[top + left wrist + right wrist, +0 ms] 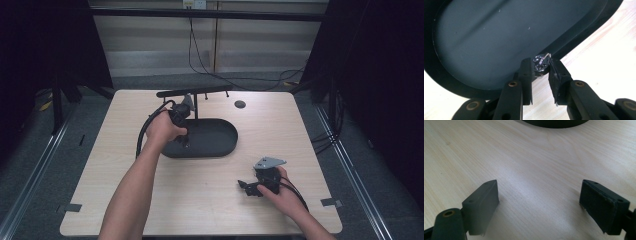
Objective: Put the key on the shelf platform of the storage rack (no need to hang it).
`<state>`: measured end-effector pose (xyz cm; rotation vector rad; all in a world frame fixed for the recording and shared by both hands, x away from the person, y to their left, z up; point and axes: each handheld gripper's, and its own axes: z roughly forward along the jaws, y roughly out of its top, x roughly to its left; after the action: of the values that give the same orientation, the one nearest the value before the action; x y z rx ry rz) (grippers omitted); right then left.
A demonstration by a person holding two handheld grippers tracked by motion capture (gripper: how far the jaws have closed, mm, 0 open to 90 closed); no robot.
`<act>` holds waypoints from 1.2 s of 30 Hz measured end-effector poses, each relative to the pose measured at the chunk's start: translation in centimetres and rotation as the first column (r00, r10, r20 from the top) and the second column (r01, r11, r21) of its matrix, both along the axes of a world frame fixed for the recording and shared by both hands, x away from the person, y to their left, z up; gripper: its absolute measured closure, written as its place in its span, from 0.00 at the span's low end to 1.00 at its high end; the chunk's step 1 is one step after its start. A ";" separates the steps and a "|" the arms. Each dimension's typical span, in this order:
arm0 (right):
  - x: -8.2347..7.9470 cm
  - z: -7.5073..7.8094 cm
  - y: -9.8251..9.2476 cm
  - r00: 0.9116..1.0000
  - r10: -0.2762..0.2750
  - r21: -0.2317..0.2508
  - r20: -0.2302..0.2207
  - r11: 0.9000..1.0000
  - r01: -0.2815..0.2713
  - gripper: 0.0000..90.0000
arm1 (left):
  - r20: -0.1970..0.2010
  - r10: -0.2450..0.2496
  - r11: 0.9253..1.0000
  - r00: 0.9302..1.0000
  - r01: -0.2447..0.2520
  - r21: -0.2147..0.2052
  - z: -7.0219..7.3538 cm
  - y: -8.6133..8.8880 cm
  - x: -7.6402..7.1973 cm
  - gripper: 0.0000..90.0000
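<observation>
Foil wad [541, 63] — no readable writing — pinched over tray [486, 37].

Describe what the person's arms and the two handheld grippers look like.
Both forearms are bare, no sleeves. The left gripper has black jaws with flat rectangular pads and brass-coloured pivot pins; a thick black cable loops from it. The right gripper has the same black jaws with blocky pads, carries a grey three-cornered plate on top, and trails thin black cables.

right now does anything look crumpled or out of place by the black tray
Only the small crumpled silver foil wad: the left gripper pinches it right over the black tray's rim. Nothing spilled; the right gripper rests open above bare table.
</observation>
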<state>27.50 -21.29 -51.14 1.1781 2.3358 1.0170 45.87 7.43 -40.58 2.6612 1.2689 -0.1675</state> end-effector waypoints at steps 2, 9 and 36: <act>0.0 0.0 0.0 1.000 0.000 0.000 0.000 1.000 0.000 0.17 | 0.000 -0.003 1.000 1.000 0.003 0.005 -0.2 -0.1 0.1 0.81; 0.0 0.0 0.0 1.000 0.000 0.000 -0.001 1.000 0.000 0.17 | 0.012 -0.014 1.000 1.000 0.014 0.011 -0.7 -0.5 0.3 0.81; 0.0 0.0 0.0 1.000 -0.001 0.001 -0.004 1.000 0.001 0.17 | 0.051 -0.013 1.000 0.999 0.012 0.021 -2.7 -0.8 0.7 0.81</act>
<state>27.49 -21.27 -51.13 1.1823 2.3379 1.0160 46.60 6.62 -43.30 2.6729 1.2454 -0.0878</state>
